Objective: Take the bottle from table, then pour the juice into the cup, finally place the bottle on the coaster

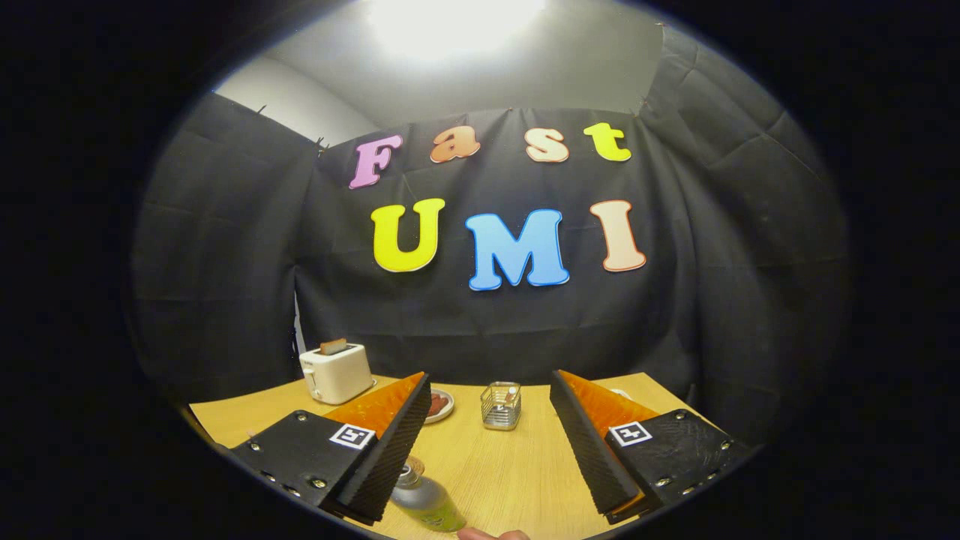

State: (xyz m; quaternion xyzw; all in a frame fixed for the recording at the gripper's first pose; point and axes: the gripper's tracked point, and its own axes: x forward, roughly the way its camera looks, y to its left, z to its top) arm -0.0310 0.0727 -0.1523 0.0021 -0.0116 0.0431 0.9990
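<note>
Spread wide and grasping nothing, the claw (487,439) hangs above the wooden table (495,465). At the far left a white toaster (336,371) stands near the black cloth wall with a slice in its slot. Just right of it, a small plate (439,406) peeks out beyond the left finger. Below, the bottle (424,499) lies close against the inner side of the left finger, a fingertip (491,535) near its base. Midway beyond the fingers stands a wire holder (501,406).
</note>
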